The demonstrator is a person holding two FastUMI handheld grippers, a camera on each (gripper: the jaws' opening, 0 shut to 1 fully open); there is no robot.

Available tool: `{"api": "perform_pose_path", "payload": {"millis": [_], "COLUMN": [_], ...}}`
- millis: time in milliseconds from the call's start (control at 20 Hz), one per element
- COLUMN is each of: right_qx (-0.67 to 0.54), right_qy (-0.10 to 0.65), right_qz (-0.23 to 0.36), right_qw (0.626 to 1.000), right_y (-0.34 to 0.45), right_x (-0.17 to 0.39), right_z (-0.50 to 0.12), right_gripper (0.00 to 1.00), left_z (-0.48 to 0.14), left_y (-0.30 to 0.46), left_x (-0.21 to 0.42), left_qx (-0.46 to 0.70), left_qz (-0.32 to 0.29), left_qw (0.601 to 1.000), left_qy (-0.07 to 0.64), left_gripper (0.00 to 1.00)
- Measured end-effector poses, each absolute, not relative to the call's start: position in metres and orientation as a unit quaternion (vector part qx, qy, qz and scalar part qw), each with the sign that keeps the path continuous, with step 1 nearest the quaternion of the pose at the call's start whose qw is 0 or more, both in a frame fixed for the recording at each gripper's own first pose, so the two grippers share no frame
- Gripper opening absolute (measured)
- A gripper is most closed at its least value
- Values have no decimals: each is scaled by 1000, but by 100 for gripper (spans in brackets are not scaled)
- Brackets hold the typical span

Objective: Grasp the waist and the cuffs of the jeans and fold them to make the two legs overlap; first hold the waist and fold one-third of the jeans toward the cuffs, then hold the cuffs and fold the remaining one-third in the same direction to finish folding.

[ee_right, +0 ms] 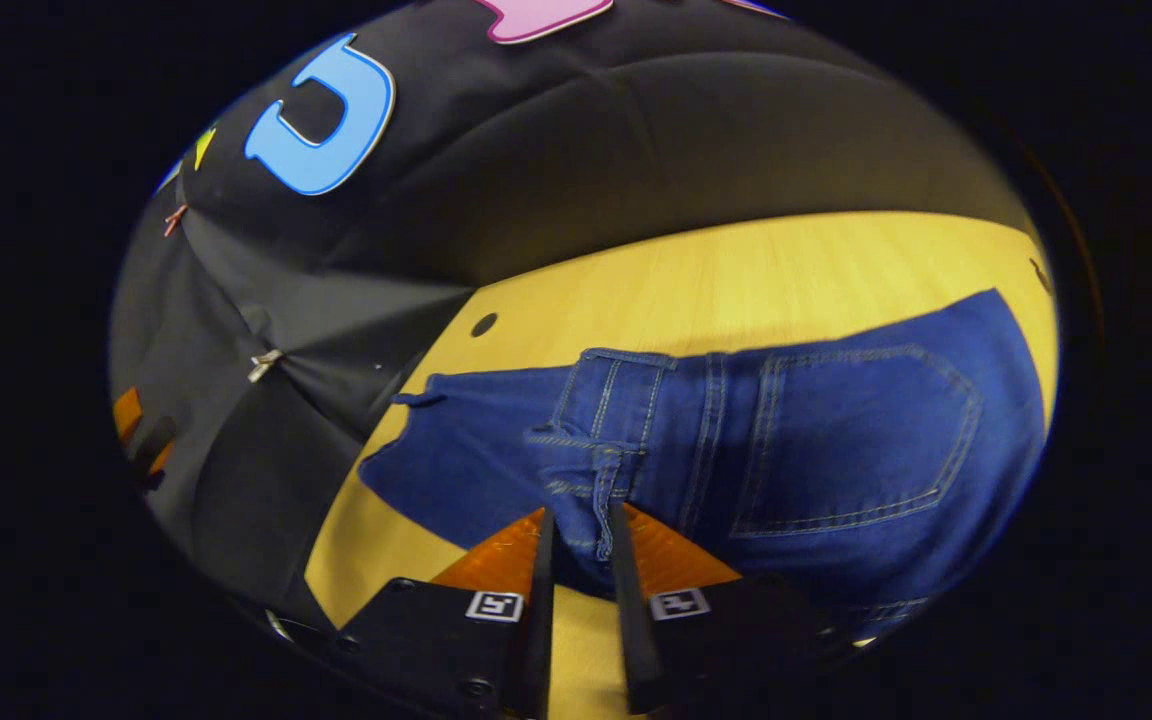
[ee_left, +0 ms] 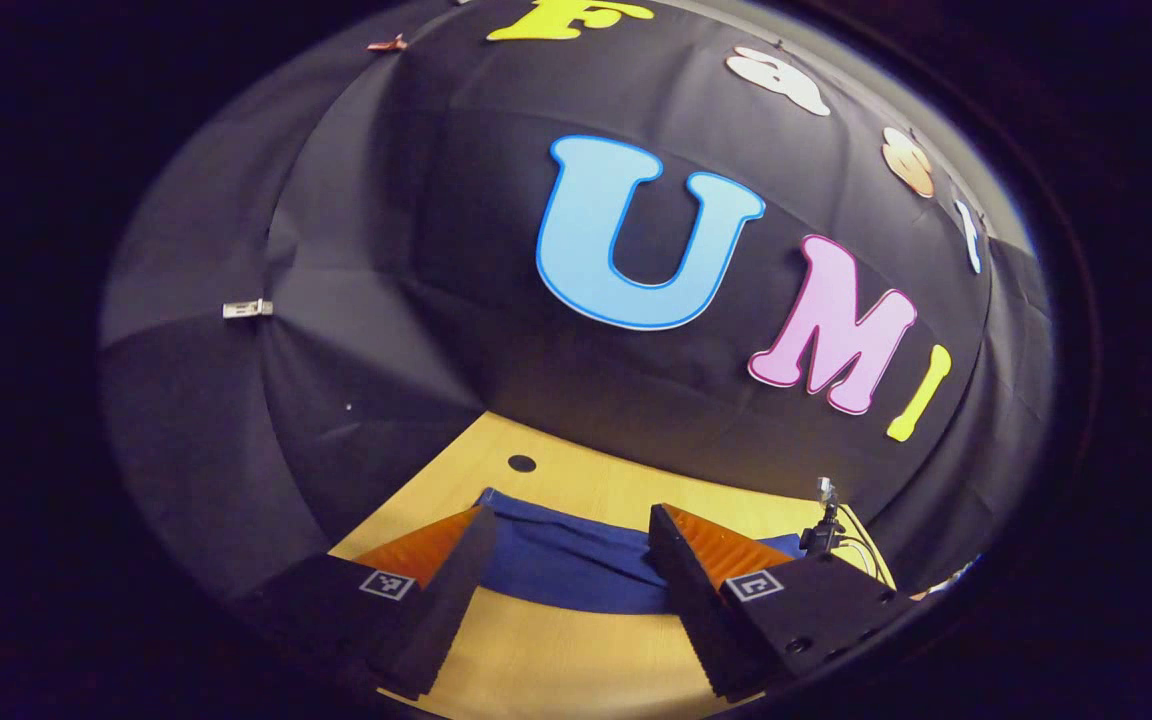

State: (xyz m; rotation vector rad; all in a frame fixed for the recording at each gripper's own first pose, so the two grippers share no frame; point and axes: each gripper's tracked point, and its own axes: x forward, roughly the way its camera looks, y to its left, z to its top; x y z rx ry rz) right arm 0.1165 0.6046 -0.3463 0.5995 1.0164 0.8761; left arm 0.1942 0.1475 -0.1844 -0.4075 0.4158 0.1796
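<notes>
The right tool (ee_right: 581, 560) is clenched on the jeans (ee_right: 836, 450) at the waistband — thick, floppy denim; the left tool (ee_left: 566, 600) gapes, released.

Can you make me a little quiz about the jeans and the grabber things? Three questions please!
1. True or false: the right gripper has its fingers closed on a bunched fold of the jeans near the waist.
2. In the left gripper view, the left gripper is: A) wide open above the table, B) squeezing the jeans, C) holding a cup.
3. Fill in: a stitched back ______ shows on the jeans in the right gripper view.

Key: 1 true. 2 A, its fingers are spread apart with the blue cloth lying beyond them. 3 pocket.
</notes>
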Motion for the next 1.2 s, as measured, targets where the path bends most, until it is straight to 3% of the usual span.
{"api": "perform_pose_path", "payload": {"millis": [150, 200, 450, 650, 950, 1200], "right_qx": [292, 297, 310, 310, 284, 275], "right_qy": [427, 410, 316, 275, 268, 283], "right_qz": [411, 418, 443, 433, 405, 398], "right_qw": [751, 754, 780, 800, 826, 828], "right_y": [604, 592, 529, 476, 436, 429], "right_x": [130, 131, 155, 180, 203, 205], "right_z": [-311, -294, -204, -167, -178, -193], "right_gripper": [88, 96, 96, 97, 97, 96], "left_z": [-218, -227, -290, -352, -428, -438], "left_y": [156, 161, 188, 211, 235, 237], "left_x": [208, 213, 254, 283, 306, 316], "left_qx": [-233, -236, -295, -294, -155, -67], "left_qz": [96, 96, 98, 100, 76, 56], "left_qw": [942, 939, 910, 886, 867, 854], "left_qy": [224, 231, 276, 345, 468, 512], "left_gripper": [97, 97, 97, 97, 97, 98]}}
